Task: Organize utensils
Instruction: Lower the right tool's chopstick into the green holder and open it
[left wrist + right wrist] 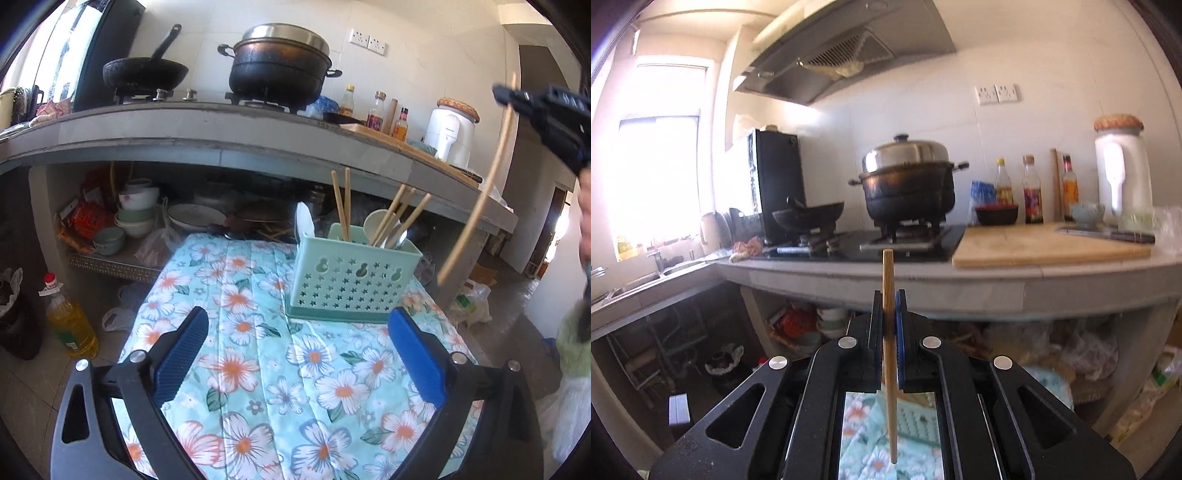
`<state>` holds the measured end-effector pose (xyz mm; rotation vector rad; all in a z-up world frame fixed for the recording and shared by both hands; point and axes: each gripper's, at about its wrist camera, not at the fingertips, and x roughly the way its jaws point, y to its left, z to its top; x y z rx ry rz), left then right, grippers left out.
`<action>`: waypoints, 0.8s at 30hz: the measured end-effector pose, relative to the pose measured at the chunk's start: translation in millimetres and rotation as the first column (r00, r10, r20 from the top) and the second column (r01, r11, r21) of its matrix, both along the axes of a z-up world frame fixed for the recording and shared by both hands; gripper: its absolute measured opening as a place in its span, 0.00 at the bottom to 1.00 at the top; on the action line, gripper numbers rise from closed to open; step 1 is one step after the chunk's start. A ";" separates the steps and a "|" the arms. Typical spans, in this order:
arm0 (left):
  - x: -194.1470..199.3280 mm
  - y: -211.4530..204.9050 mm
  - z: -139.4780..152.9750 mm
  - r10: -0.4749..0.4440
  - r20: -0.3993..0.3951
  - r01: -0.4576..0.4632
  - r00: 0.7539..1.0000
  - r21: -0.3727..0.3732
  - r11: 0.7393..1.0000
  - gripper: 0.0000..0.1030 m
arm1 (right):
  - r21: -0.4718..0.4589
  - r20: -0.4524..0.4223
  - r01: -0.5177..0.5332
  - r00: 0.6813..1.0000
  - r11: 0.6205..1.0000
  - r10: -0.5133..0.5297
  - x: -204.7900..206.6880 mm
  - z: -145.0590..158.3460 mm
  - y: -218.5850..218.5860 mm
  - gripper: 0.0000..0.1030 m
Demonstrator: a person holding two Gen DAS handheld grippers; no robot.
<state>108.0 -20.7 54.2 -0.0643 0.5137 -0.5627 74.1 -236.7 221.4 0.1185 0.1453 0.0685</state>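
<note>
A pale green perforated utensil caddy stands on the floral tablecloth, holding several wooden chopsticks and spoons. My left gripper hovers low over the cloth in front of the caddy, its blue pads wide apart with nothing between them. My right gripper is shut on a single wooden chopstick, held nearly upright. In the left wrist view that chopstick hangs high at the right of the caddy, under the right gripper.
A grey counter runs behind the table with a black pot, a pan, bottles and a white appliance. Bowls crowd the shelf below. An oil bottle stands on the floor at left.
</note>
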 end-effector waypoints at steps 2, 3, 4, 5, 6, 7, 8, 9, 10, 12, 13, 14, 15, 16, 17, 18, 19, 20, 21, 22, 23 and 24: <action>0.3 2.7 1.3 0.006 0.003 -0.006 1.000 0.003 1.000 0.94 | -0.020 0.064 0.025 0.998 0.999 -0.023 10.9 16.0 1.0 0.04; 0.0 3.9 1.4 0.009 0.006 -0.009 1.000 0.006 1.000 0.94 | -0.031 0.089 0.041 0.995 0.999 -0.038 17.9 20.4 -0.2 0.04; -0.6 4.8 1.4 0.013 0.010 -0.013 1.000 0.010 1.000 0.95 | -0.037 0.110 0.053 0.993 0.998 -0.048 24.9 24.0 -1.3 0.04; -1.0 5.4 1.5 0.017 0.013 -0.017 1.000 0.013 1.000 0.95 | -0.035 0.126 0.063 0.990 0.997 -0.058 34.0 26.6 -2.9 0.04; -1.5 5.8 1.4 0.022 0.016 -0.022 1.000 0.016 1.000 0.95 | -0.034 0.134 0.069 0.989 0.997 -0.064 39.7 29.6 -4.3 0.04; -2.2 6.5 1.5 0.024 0.018 -0.025 1.000 0.020 1.000 0.95 | -0.030 0.138 0.070 0.988 0.997 -0.065 47.3 29.2 -5.2 0.04; -2.6 6.8 1.7 0.026 0.021 -0.027 0.999 0.022 0.999 0.95 | -0.030 0.140 0.076 0.988 0.997 -0.071 54.6 29.3 -6.1 0.04; -2.7 7.0 1.5 0.028 0.024 -0.029 0.999 0.024 0.999 0.95 | -0.036 0.138 0.084 0.987 0.996 -0.078 65.5 26.5 -7.2 0.04; -2.6 7.4 1.7 0.031 0.027 -0.032 0.999 0.026 0.999 0.95 | -0.036 0.133 0.084 0.988 0.996 -0.078 72.8 24.8 -7.7 0.04; -2.1 8.1 1.7 0.038 0.029 -0.039 0.999 0.028 0.999 0.95 | -0.040 0.115 0.091 0.990 0.995 -0.086 87.4 14.9 -8.4 0.04; -1.6 8.0 1.9 0.041 0.028 -0.042 0.999 0.029 0.999 0.95 | -0.049 0.100 0.096 0.991 0.994 -0.091 94.2 8.5 -8.1 0.04; -0.9 8.5 1.8 0.043 0.027 -0.044 0.999 0.029 0.999 0.95 | -0.056 0.090 0.101 0.991 0.993 -0.095 98.3 3.1 -7.3 0.04; -0.2 8.9 1.7 0.046 0.026 -0.047 0.999 0.029 0.998 0.95 | -0.066 0.074 0.103 0.992 0.992 -0.098 104.4 -5.1 -7.7 0.04; 0.2 9.3 1.5 0.050 0.026 -0.051 0.998 0.029 0.998 0.95 | -0.080 0.052 0.109 0.993 0.991 -0.105 108.5 -15.4 -7.3 0.04; 0.8 10.0 1.4 0.055 0.025 -0.055 0.998 0.028 0.998 0.95 | -0.091 0.033 0.107 0.994 0.990 -0.104 111.4 -24.2 -7.2 0.04; 1.6 10.7 1.0 0.058 0.025 -0.059 0.998 0.027 0.998 0.95 | -0.107 -0.007 0.081 0.997 0.991 -0.083 116.5 -36.0 -7.1 0.05; 2.4 11.3 0.4 0.062 0.023 -0.062 0.998 0.027 0.998 0.95 | -0.125 -0.046 0.072 0.996 0.990 -0.078 120.6 -46.7 -6.6 0.05; 3.6 11.1 -0.2 0.065 0.020 -0.066 0.998 0.028 0.997 0.95 | -0.148 -0.077 0.076 0.993 0.986 -0.088 122.7 -58.1 -6.2 0.07; 4.3 11.3 -0.8 0.069 0.018 -0.070 0.997 0.029 0.997 0.95 | -0.167 -0.106 0.068 0.991 0.984 -0.087 122.7 -68.0 -6.5 0.08; 4.9 11.3 -1.4 0.074 0.016 -0.074 0.997 0.031 0.997 0.95 | -0.171 -0.129 0.059 0.988 0.983 -0.082 120.2 -76.0 -7.8 0.12; 5.3 10.9 -1.7 0.077 0.014 -0.077 0.997 0.031 0.997 0.95 | -0.165 -0.143 0.058 0.986 0.985 -0.082 115.3 -81.7 -10.2 0.20; 5.9 10.6 -1.6 0.079 0.013 -0.080 0.997 0.032 0.996 0.95 | -0.152 -0.144 0.061 0.986 0.987 -0.084 107.9 -84.8 -13.8 0.25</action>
